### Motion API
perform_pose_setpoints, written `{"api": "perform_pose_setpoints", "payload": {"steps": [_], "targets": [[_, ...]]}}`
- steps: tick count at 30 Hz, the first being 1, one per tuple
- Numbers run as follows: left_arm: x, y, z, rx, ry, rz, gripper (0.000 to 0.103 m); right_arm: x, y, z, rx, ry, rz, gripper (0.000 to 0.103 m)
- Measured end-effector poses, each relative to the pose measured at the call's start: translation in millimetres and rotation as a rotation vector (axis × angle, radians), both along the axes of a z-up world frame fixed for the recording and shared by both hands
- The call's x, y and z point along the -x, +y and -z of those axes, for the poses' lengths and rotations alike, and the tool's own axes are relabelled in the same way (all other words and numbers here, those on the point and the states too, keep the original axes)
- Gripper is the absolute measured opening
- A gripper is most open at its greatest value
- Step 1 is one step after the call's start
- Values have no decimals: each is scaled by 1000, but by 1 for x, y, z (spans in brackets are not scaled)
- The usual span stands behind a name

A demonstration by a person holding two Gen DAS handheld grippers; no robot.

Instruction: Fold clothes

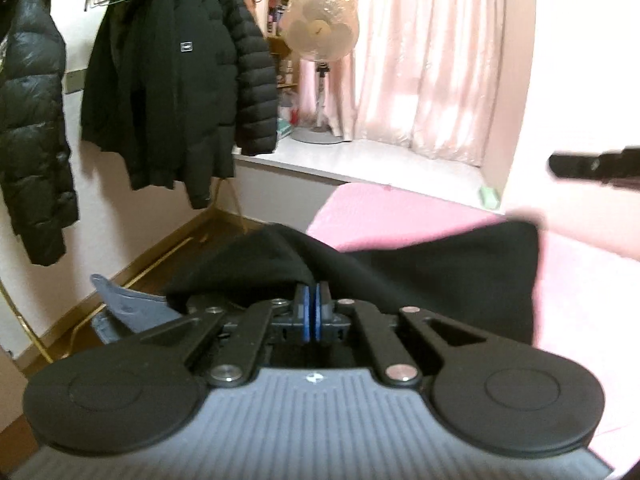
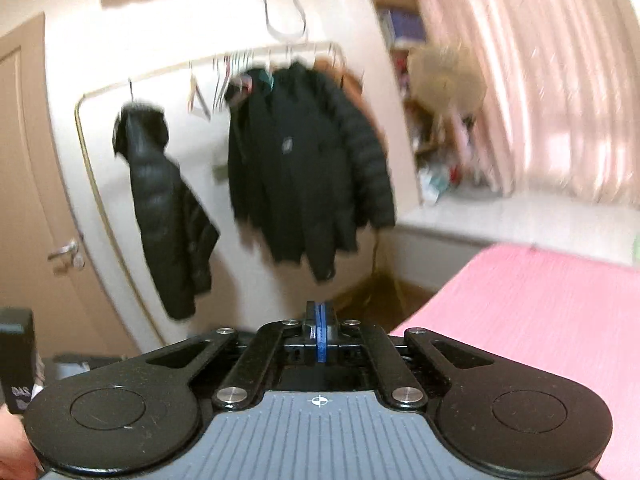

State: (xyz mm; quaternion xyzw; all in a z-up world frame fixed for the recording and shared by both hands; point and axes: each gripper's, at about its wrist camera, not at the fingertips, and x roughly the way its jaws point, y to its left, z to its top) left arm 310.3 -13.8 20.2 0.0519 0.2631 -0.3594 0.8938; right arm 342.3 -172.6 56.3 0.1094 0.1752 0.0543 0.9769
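The left hand-held gripper [image 1: 314, 294] pinches the black cloth [image 1: 420, 276] above the pink bed [image 1: 400, 212]. The right hand-held gripper [image 2: 321, 320] is clenched, with nothing seen between its pads.

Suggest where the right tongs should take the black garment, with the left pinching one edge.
Probably the raised right-hand corner of the black garment, coming in from the right over the pink mat. The left tongs are shut on a fold at its near edge, and the cloth spans across to that corner, which stands free. The right tongs are shut and empty, so open them first.
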Motion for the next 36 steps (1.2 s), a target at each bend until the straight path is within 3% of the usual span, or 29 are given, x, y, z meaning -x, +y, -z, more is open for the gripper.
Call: {"api": "perform_pose_setpoints", "payload": {"steps": [3,10,11,12,13,14,19,27,33,34,35,36], "targets": [[17,-10,4,0,10,48,0,14,-3,-2,54,60,-7,0],[46,-17,39,-79,29,55,0,9,14,50,150,204,-50,0],[47,-12,47,-86,40,50,0,3,16,59,152,222,-61,14],[47,-7,52,-94,51,46,0,-5,17,69,151,239,-70,52],[47,-2,59,-98,59,42,0,-14,18,78,149,256,-79,73],[46,4,64,-97,68,38,0,-24,22,88,149,267,-93,81],[36,17,85,-73,91,28,0,-88,39,115,121,354,-189,81],[42,16,95,-12,86,34,0,-210,138,120,189,470,-487,81],[39,20,96,8,101,31,0,-265,171,143,235,549,-483,80],[39,20,97,10,107,29,1,-271,172,147,239,559,-467,77],[37,20,99,6,112,25,2,-277,172,151,242,570,-449,52],[36,19,100,1,117,21,3,-280,168,153,225,576,-439,46]]}}
